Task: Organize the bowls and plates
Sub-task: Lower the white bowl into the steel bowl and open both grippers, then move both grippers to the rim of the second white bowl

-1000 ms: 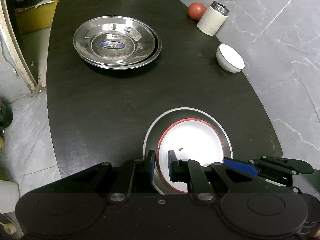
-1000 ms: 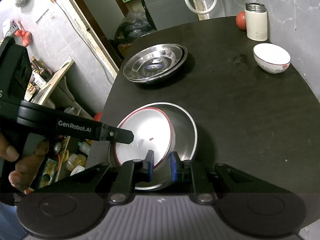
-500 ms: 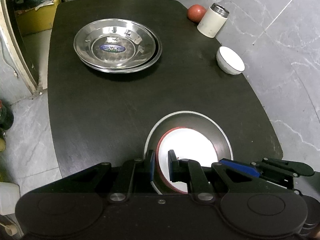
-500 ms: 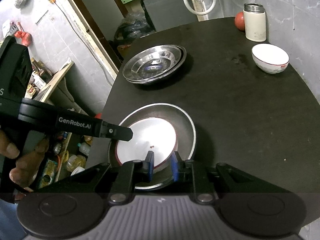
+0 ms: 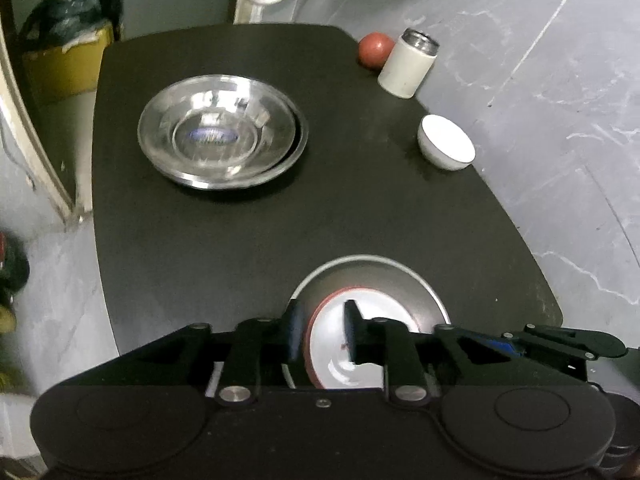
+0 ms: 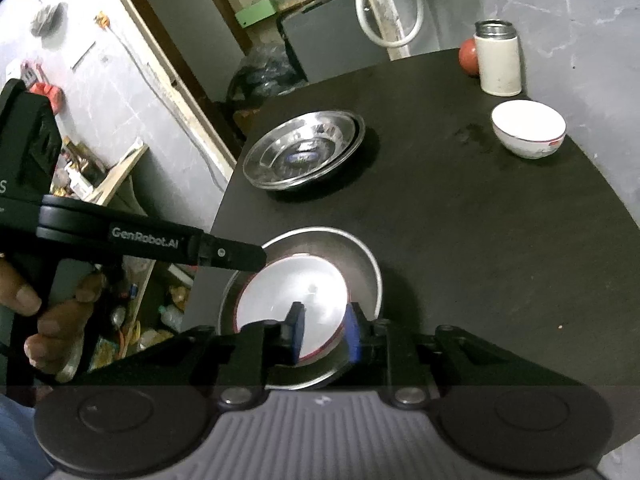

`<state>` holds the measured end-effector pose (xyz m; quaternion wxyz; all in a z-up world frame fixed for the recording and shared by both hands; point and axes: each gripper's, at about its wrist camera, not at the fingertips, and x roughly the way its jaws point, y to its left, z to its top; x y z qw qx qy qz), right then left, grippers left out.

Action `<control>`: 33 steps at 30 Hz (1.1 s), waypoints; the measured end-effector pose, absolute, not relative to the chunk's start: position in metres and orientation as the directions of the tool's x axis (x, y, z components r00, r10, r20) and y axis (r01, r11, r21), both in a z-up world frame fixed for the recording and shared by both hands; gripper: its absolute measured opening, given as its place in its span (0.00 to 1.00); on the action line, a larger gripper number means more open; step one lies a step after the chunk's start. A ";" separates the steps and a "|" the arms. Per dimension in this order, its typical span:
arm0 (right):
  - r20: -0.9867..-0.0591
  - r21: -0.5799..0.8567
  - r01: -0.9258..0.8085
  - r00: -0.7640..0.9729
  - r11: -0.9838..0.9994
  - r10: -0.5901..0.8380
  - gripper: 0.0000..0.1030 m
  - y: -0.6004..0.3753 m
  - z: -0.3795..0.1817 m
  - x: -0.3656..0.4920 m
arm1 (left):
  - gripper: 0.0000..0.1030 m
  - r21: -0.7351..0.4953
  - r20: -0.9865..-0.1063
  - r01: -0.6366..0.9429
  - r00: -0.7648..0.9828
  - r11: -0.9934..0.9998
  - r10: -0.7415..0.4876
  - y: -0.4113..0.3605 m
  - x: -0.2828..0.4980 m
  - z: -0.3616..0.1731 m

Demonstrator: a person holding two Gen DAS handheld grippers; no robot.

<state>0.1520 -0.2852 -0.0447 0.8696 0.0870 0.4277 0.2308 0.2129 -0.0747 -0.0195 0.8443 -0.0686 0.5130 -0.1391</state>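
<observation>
Comparing with a second ago, you have let both sets of jaws part: your left gripper [image 5: 320, 330] then pinched the left rim of the red-rimmed white plate [image 5: 334, 354], and your right gripper [image 6: 324, 330] pinched its near right rim. Both now stand a little open, straddling those rims with a gap showing, and I cannot tell whether any pad touches. The white plate was propped up on one side before; now it lies lower inside the steel plate [image 6: 360, 256] at the near edge of the table [image 5: 240, 224], though whether it lies quite flat I cannot tell. Both cameras have drawn back, so the far things look smaller.

Far left on the table sit the stacked steel dishes [image 5: 222, 136], with a blue label in the middle of the top one. Far right is a small white bowl [image 5: 446, 142] near the edge, and beyond it a cream flask [image 5: 408, 64] with a red ball [image 5: 374, 50] just beside it. In the right wrist view, your left gripper's arm crosses the left side and hides part of the plate's rim, with your hand [image 6: 48, 320] on its handle.
</observation>
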 end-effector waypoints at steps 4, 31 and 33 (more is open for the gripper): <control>-0.687 0.359 -0.302 0.555 0.883 0.469 0.33 -0.292 -0.043 0.153 | 0.39 -0.238 -0.839 0.187 0.454 0.953 -0.298 -0.077 0.217 -0.014; -0.692 0.405 0.048 0.668 0.913 0.272 1.00 -0.335 -0.063 0.187 | 0.99 -0.189 -0.836 0.166 0.491 0.968 -0.247 -0.080 0.277 -0.025; -0.695 0.389 0.083 0.680 0.917 0.233 1.00 -0.340 -0.064 0.187 | 0.99 -0.191 -0.839 0.182 0.480 0.965 -0.256 -0.087 0.288 -0.029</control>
